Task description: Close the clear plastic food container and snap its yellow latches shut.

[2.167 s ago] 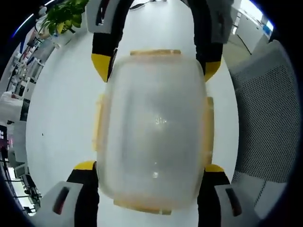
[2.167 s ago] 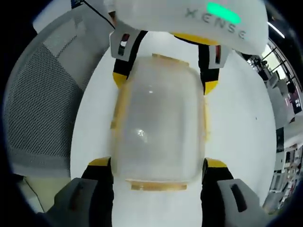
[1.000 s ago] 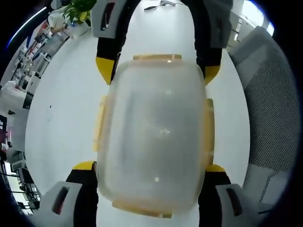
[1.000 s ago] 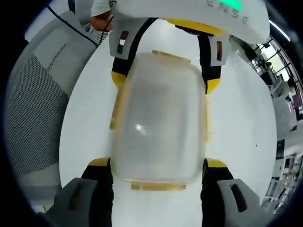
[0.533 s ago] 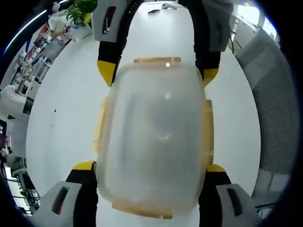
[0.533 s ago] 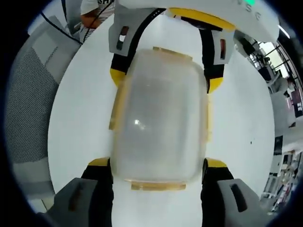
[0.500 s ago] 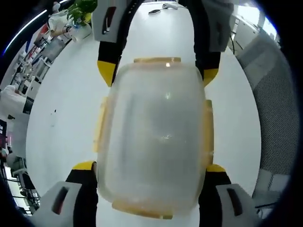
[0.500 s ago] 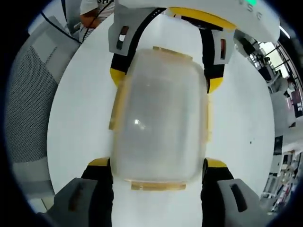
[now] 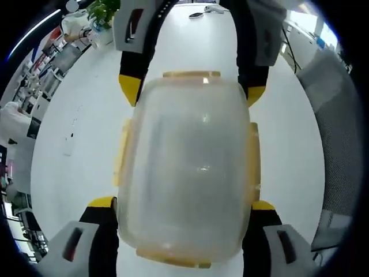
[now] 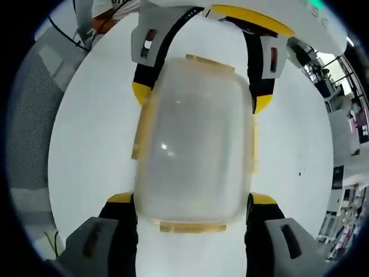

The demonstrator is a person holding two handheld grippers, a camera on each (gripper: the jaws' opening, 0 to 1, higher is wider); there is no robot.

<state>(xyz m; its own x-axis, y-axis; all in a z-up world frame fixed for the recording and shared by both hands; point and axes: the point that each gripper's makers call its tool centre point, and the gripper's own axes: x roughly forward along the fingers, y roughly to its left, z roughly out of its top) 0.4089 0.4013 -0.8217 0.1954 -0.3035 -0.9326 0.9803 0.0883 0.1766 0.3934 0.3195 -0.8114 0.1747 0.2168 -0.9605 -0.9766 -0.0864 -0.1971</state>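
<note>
The clear plastic food container (image 9: 190,173) hangs over the white table (image 9: 75,190), gripped at opposite ends. Yellow latches (image 9: 122,153) run along its edges; I cannot tell whether they are snapped. In the left gripper view my left gripper (image 9: 183,203) is shut on the container's near end, with yellow-tipped fingers (image 9: 104,203) against its sides. My right gripper (image 9: 193,86) comes in from the top and clamps the far end. The right gripper view mirrors this: the right gripper (image 10: 192,198) holds the container (image 10: 193,144) at the bottom, the left gripper (image 10: 202,97) at the top.
A grey mesh chair (image 9: 337,144) stands beside the table, also seen as the chair (image 10: 31,104) in the right gripper view. A potted plant (image 9: 104,11) and desks lie far off. A small pale object (image 9: 70,138) rests on the table. A person (image 10: 109,11) stands at the table's far edge.
Both grippers keep the same hold on the container. The table and chair behind it have slid across both views, so the cameras have moved together with the load.
</note>
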